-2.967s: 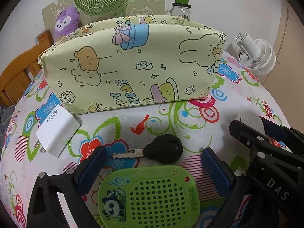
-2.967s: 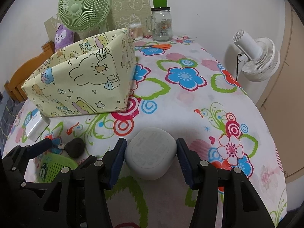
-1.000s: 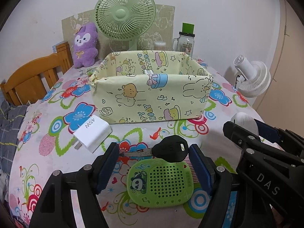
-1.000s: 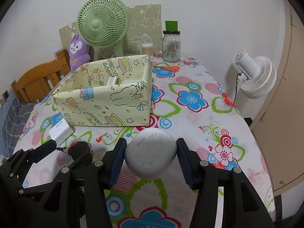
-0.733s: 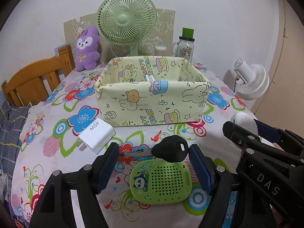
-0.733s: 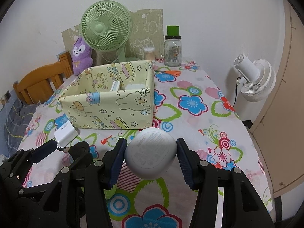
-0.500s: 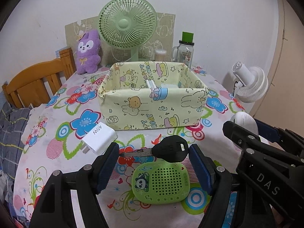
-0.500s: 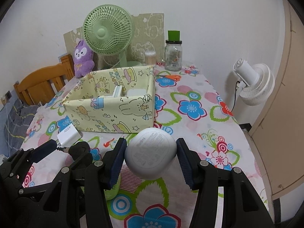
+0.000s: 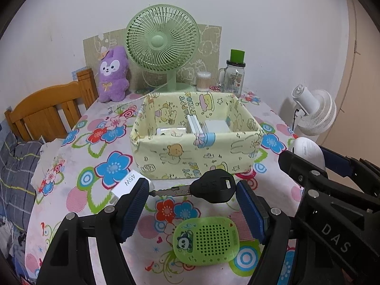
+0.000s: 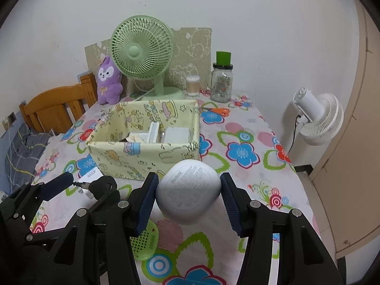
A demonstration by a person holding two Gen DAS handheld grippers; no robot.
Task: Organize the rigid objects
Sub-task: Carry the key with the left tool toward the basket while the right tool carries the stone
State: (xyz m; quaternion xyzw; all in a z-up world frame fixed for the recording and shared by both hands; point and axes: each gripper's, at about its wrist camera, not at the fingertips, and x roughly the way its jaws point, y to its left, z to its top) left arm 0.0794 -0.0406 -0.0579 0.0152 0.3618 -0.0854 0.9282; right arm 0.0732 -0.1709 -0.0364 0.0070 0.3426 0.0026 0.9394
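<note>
A tablecloth (image 9: 78, 204) printed with blue, red and pink flowers and green swirls on white is seen beneath a pale yellow fabric box (image 9: 197, 152) patterned with cartoon bears and rabbits. A black-headed key (image 9: 209, 188), a lime-green perforated case (image 9: 206, 239) marked with a panda, and a white rounded case (image 10: 188, 193) are shown between blue-padded black grippers.
</note>
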